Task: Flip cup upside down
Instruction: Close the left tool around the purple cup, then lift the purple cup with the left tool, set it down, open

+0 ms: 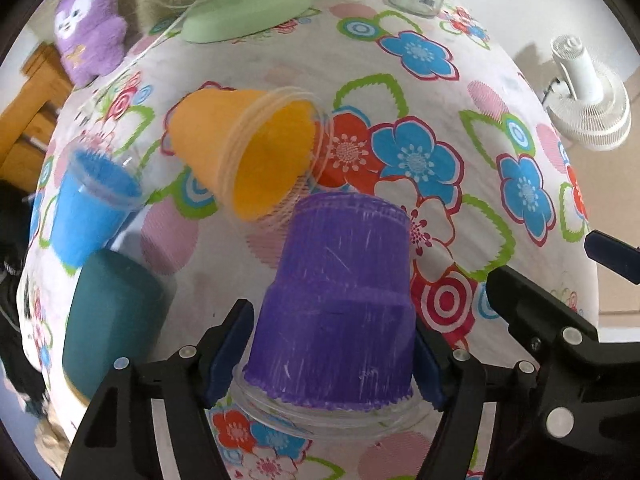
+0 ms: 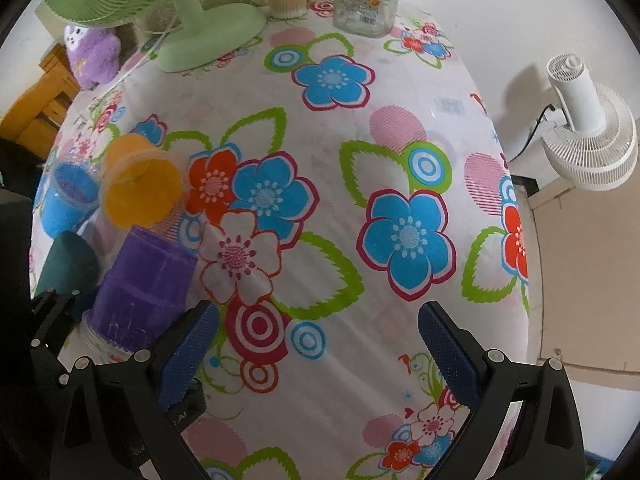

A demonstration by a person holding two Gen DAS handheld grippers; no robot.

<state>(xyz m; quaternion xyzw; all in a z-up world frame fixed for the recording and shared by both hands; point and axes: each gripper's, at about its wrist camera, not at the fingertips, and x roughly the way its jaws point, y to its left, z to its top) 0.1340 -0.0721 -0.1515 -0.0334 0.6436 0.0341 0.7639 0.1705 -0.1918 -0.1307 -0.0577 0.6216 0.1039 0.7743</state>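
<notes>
Soft, even daylight is filling both of my fisheye views.

The flowered white tablecloth (image 2: 344,128) is glowing bright without glare, and the white floor fan (image 2: 588,136) is casting a faint grey shadow on the pale wall behind it. Motion blur is smearing the tipped orange plastic cup (image 1: 248,148) and the blue plastic cup (image 1: 90,208) in my left view, while my right view is staying sharper. Straight edges are bowing outward, and black vignette is darkening every corner.
</notes>
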